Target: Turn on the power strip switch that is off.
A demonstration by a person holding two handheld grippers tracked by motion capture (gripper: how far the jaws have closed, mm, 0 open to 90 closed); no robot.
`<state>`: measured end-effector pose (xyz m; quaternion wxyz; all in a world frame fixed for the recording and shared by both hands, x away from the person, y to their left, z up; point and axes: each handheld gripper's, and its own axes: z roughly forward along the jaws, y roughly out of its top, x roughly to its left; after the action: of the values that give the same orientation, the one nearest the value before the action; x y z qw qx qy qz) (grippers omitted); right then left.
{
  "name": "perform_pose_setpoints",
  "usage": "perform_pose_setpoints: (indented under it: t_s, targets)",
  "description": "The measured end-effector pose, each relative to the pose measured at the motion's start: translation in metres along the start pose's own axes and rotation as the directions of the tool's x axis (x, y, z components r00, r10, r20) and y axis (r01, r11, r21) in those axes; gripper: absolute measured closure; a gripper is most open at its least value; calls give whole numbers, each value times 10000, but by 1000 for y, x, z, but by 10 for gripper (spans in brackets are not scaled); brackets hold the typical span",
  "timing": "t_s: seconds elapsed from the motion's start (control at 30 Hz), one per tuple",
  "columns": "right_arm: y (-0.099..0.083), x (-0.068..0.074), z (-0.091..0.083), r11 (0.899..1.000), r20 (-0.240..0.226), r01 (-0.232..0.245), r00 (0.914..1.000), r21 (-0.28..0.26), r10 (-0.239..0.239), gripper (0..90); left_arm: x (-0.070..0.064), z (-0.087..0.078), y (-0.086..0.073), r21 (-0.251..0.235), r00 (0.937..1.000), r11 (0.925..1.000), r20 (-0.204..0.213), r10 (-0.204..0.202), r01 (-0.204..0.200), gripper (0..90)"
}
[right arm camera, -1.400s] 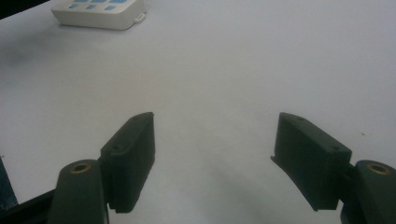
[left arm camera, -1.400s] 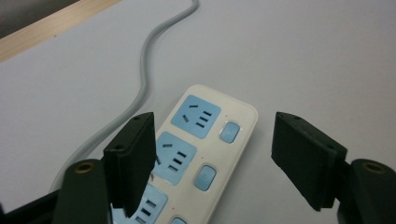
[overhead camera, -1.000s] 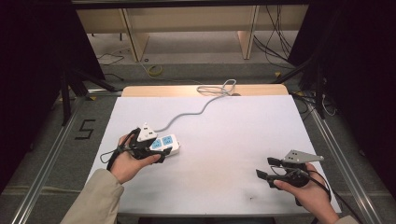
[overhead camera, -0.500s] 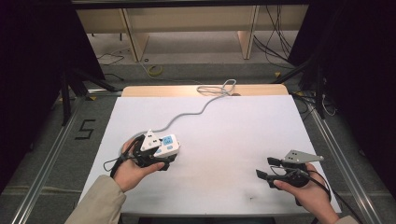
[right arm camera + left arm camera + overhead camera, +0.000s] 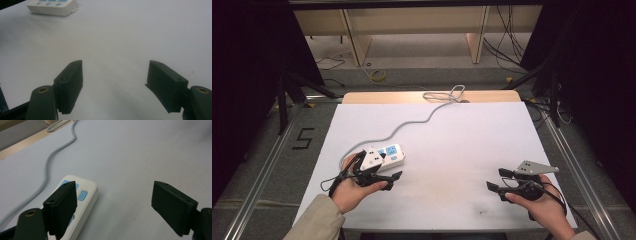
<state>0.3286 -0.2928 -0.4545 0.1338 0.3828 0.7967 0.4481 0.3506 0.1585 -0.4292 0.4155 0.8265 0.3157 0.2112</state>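
Left tongs (image 5: 113,207) gape wide, empty, the power strip (image 5: 82,202) just off their left jaw, lying lengthwise away; right tongs (image 5: 115,87) open, far off.

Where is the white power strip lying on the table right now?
In the high view, the power strip lies left of centre on the white table, beside the open left claw.

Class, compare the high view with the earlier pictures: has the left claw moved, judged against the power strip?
Yes. The left claw has drifted toward the table's middle: earlier it lay left of the power strip; now it sits at the strip's near side, open.
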Motion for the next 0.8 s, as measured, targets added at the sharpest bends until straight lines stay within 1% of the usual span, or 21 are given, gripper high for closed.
perform_pose_setpoints:
  t_s: [0.13, 0.2, 0.27, 0.3, 0.4, 0.6, 0.67, 0.73, 0.8]
  targets:
    - [0, 0, 0, 10000, -14, -14, 10000, -30, 14, 294, -3, -3, -8, 57, 10000, 10000, 35, -60, 60, 191]
    - [0, 0, 0, 10000, -10, -7, 10000, -31, 7, 294, -4, -5, -11, 176, 10000, 9998, 54, -2, 1, 185]
    - [0, 0, 0, 10000, -10, 3, 10000, -25, -3, 294, -4, -8, -15, 197, 10000, 9998, 16, -43, 43, 182]
    - [0, 0, 0, 10000, -10, 4, 10000, -22, -4, 294, -4, -9, -17, 215, 10000, 9998, 17, -3, 3, 180]
    - [0, 0, 0, 10000, 0, -16, 10000, -22, 16, 294, -4, -13, -23, 221, 9999, 9997, -8, -107, 107, 177]
    - [0, 0, 0, 10000, 4, -10, 10000, -20, 10, 294, -2, -23, -30, 368, 9999, 9993, -70, -95, 97, 170]
    - [0, 0, 0, 10000, 2, -13, 10000, -20, 13, 294, -1, -25, -33, 347, 9998, 9992, -92, -176, 179, 167]
    - [0, 0, 0, 10000, 4, -19, 10000, -17, 19, 293, 0, -27, -35, 428, 9998, 9990, -114, -149, 153, 167]
    - [0, 0, 0, 10000, -2, -29, 10000, -25, 29, 293, 1, -28, -38, 540, 9997, 9983, -139, -217, 224, 167]
